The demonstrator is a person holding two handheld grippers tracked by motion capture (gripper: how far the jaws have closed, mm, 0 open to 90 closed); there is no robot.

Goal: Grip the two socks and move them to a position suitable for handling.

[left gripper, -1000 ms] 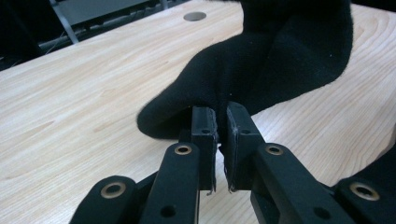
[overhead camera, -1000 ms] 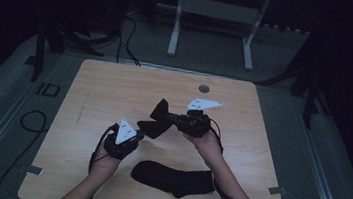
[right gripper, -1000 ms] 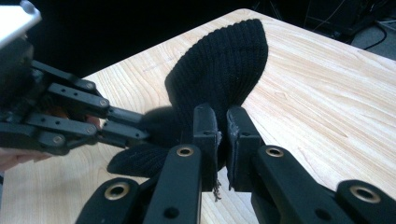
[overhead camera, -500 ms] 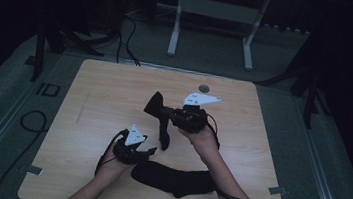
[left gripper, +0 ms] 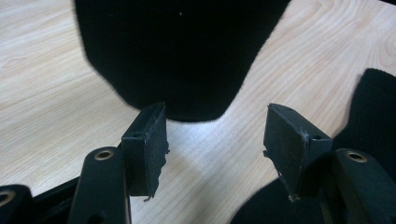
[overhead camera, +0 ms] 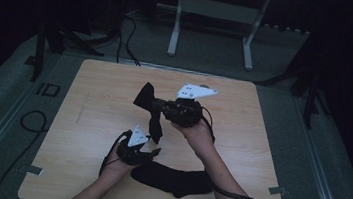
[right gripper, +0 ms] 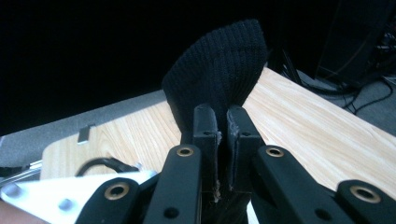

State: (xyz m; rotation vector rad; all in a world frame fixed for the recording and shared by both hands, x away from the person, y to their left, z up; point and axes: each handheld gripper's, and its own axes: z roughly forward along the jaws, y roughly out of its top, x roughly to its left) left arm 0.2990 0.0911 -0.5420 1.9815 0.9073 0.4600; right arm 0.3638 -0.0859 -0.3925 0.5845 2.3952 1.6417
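A black ribbed sock (overhead camera: 147,100) hangs above the wooden table (overhead camera: 89,99), its lower end dangling free. My right gripper (overhead camera: 161,107) is shut on it; in the right gripper view both pads pinch the knit (right gripper: 219,70) at the gripper (right gripper: 222,122). My left gripper (overhead camera: 151,152) sits low near the table's front. Its jaws have just been opening and stand apart with only bare wood between them (left gripper: 217,126). The hanging sock (left gripper: 182,51) is just beyond its tips. A second black sock (overhead camera: 175,180) lies flat on the table beside the left gripper, and its edge (left gripper: 373,107) shows at the right.
A grey metal stand (overhead camera: 213,28) and cables (overhead camera: 127,28) are on the floor beyond the table's far edge. A cable loop (overhead camera: 31,118) lies off the left edge. Bare wood spreads over the left and far right of the table.
My left gripper let go of the sock's end, opened, and sank toward the table front. The right gripper rose with the sock, which now hangs instead of stretching between both grippers.
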